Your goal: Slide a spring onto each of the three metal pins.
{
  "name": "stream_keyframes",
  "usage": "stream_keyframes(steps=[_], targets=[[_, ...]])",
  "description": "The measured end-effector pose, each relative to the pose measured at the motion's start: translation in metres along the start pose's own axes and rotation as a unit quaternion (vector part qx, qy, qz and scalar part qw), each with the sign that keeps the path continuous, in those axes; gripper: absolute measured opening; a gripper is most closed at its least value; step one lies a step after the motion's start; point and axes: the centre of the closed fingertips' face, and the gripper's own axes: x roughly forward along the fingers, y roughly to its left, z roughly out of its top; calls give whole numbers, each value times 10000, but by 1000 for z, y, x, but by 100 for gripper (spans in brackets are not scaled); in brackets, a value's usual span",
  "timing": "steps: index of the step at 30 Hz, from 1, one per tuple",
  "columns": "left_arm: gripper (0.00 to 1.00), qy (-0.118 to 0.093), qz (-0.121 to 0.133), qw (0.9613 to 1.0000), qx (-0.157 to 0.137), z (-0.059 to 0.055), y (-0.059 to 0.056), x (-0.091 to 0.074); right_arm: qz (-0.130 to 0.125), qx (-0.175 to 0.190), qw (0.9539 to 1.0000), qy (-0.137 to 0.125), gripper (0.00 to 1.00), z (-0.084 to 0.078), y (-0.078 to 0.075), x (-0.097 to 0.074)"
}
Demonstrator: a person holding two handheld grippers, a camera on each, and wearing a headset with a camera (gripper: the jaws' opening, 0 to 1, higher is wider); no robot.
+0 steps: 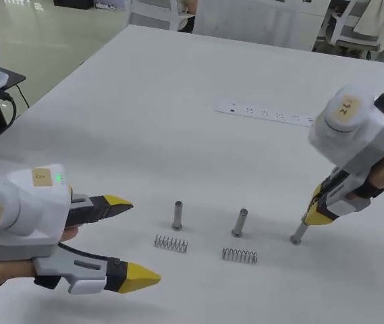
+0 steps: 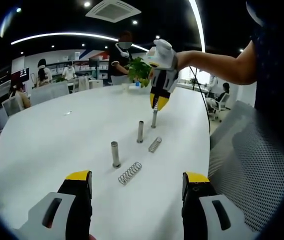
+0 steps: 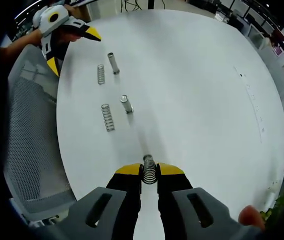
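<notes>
Spring [image 3: 149, 171] clamped in right gripper [image 3: 149, 168], jaws closed on coils, axis aimed down at end pin [image 1: 299, 233], right of middle pin [image 1: 239, 222]. We judge this lines bore with shaft for sliding on. Whether coil already caps pin tip, we cannot tell. Second spring [image 1: 239, 255] lies flat on desk [image 1: 178, 121] just in front of middle pin. Third spring [image 1: 171, 243] lies left of middle pin, beside left pin [image 1: 177, 215]. Left gripper [image 1: 144, 239] released, jaws wide, empty, hovers further left of middle pin. Springs small, bright steel, open-coiled.
</notes>
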Motion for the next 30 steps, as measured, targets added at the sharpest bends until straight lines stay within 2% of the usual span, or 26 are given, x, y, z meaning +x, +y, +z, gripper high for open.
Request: stream_keyframes(steps=[16,30], targets=[[69,9,-27,10000,11,1,0,1,129,69,9998,165,9,-5,-1,22],[69,34,-14,10000,6,0,-1,1,205,93,9993,285,9,-11,5,35]])
